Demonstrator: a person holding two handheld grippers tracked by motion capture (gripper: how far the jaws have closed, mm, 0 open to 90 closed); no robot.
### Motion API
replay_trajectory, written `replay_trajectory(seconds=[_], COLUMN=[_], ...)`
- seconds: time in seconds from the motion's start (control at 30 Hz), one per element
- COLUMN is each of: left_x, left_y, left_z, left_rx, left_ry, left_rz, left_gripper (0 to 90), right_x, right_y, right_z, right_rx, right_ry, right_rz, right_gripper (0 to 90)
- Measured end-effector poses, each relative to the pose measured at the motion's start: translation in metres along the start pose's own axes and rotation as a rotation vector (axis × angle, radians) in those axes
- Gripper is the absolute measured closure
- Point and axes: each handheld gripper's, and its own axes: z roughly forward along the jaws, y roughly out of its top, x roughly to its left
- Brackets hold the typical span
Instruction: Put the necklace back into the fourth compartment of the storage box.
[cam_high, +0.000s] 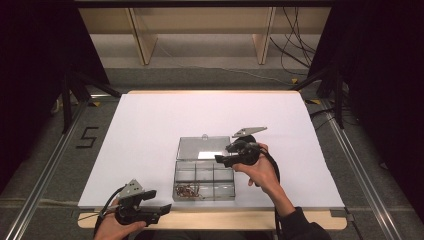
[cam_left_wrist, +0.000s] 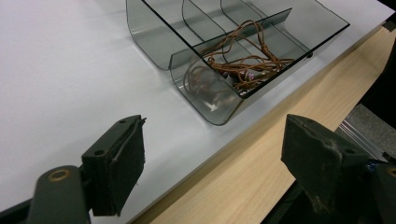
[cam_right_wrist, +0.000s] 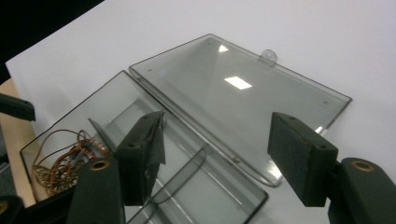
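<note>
A clear compartment box (cam_high: 205, 177) sits near the desk's (cam_high: 150, 130) front edge, its lid (cam_high: 202, 148) folded flat behind it and a brown cord (cam_high: 187, 190) coiled in its front-left compartment. The right gripper (cam_high: 223, 159) hovers over the box, jaws wide and empty. The left gripper (cam_high: 161, 210) rests at the front-left edge, also wide and empty.

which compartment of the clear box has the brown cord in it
The near-left compartment of the clear box, at the corner closest to the left gripper. It holds the coiled brown cord; the other compartments look bare.
</note>
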Motion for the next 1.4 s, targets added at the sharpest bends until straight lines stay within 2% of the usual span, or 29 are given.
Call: replay_trajectory(seconds=[0.03,0.07,0.1,0.2,0.23,0.37,0.43,0.47,0.5,0.53,0.57,0.67,0.8,0.83,0.87,0.9,1.0,1.03,1.1,1.13,1.17,1.2,1.23,1.27,1.33,1.37,1.4], left_x=[0.001,0.001,0.0,0.001,0.002,0.002,0.002,0.002,0.002,0.001,0.001,0.002,0.002,0.001,0.001,0.001,0.002,0.002,0.001,0.003,0.003,0.003,0.003,0.002,0.002,0.001,0.003], left_y=[0.0,-0.001,0.0,-0.001,-0.001,-0.001,-0.001,-0.001,0.0,0.0,0.0,0.002,0.006,0.009,0.009,0.011,0.018,0.018,0.022,0.025,0.027,0.029,0.03,0.031,0.033,0.034,0.035], left_z=[-0.001,-0.001,-0.001,-0.002,-0.003,-0.003,-0.003,-0.003,-0.003,-0.001,-0.001,-0.002,-0.001,0.001,0.001,0.0,0.001,0.001,0.003,0.003,0.007,0.009,0.011,0.013,0.017,0.018,0.019], left_rx=[0.013,0.007,0.003,0.005,0.014,0.008,0.01,0.012,0.012,-0.001,-0.004,0.002,-0.018,-0.029,-0.029,-0.019,-0.028,-0.028,-0.053,-0.038,-0.034,-0.037,-0.027,-0.021,-0.02,-0.025,-0.011], left_ry=[0.004,0.008,0.006,0.008,0.01,0.013,0.013,0.01,0.008,0.005,0.006,0.007,0.004,-0.006,-0.006,-0.006,-0.025,-0.025,-0.025,-0.02,-0.02,-0.026,-0.022,-0.025,-0.025,-0.036,-0.044], left_rz=[0.013,0.005,-0.005,-0.003,0.007,0.0,0.0,0.005,0.006,-0.01,-0.012,-0.007,-0.019,-0.02,-0.02,-0.013,-0.012,-0.012,-0.034,-0.02,-0.03,-0.029,-0.019,-0.012,-0.014,-0.022,-0.012], left_gripper=[21.0,21.0,21.0,21.1,21.1,21.1,21.1,21.1,21.1,21.1,21.1,21.1,21.1,21.0,21.0,21.0,21.0,21.1,21.1,21.3,22.7,23.3,23.8,24.6,25.0,25.1,25.0], right_x=[-0.002,-0.002,-0.007,-0.012,-0.015,-0.019,-0.019,-0.022,-0.023,-0.025,-0.028,-0.034,-0.038,-0.042,-0.042,-0.042,-0.046,-0.046,-0.047,-0.047,-0.05,-0.051,-0.049,-0.048,-0.05,-0.05,-0.05], right_y=[-0.001,-0.001,-0.002,-0.003,-0.004,-0.005,-0.007,-0.008,-0.009,-0.01,-0.012,-0.014,-0.018,-0.019,-0.019,-0.019,-0.024,-0.025,-0.026,-0.027,-0.028,-0.029,-0.029,-0.03,-0.03,-0.03,-0.03], right_z=[0.0,0.0,-0.001,-0.002,-0.003,-0.003,-0.004,-0.004,-0.004,-0.004,-0.004,-0.004,-0.003,-0.003,-0.003,-0.003,0.0,0.001,0.001,0.002,0.003,0.004,0.004,0.004,0.005,0.005,0.005], right_rx=[-0.01,-0.01,-0.015,-0.017,-0.011,-0.02,-0.013,-0.016,-0.008,-0.015,-0.017,-0.026,-0.021,-0.022,-0.022,-0.015,-0.015,-0.007,-0.007,-0.001,-0.014,-0.009,0.003,0.006,0.001,0.001,0.0], right_ry=[0.001,0.001,-0.006,-0.007,-0.021,-0.02,-0.018,-0.027,-0.025,-0.021,-0.009,0.008,0.019,0.017,0.017,0.014,0.023,0.023,0.03,0.019,0.05,0.046,0.051,0.06,0.043,0.053,0.053], right_rz=[0.02,0.02,0.046,0.06,0.074,0.072,0.087,0.073,0.095,0.101,0.14,0.135,0.177,0.152,0.152,0.169,0.173,0.189,0.192,0.211,0.207,0.206,0.243,0.247,0.22,0.224,0.224], right_gripper=[36.6,36.6,35.1,34.6,34.0,32.8,32.0,31.2,29.8,27.8,26.5,25.9,24.4,23.6,23.6,23.6,22.8,22.6,22.3,22.2,21.6,20.9,20.5,20.4,20.4,20.1,20.0])
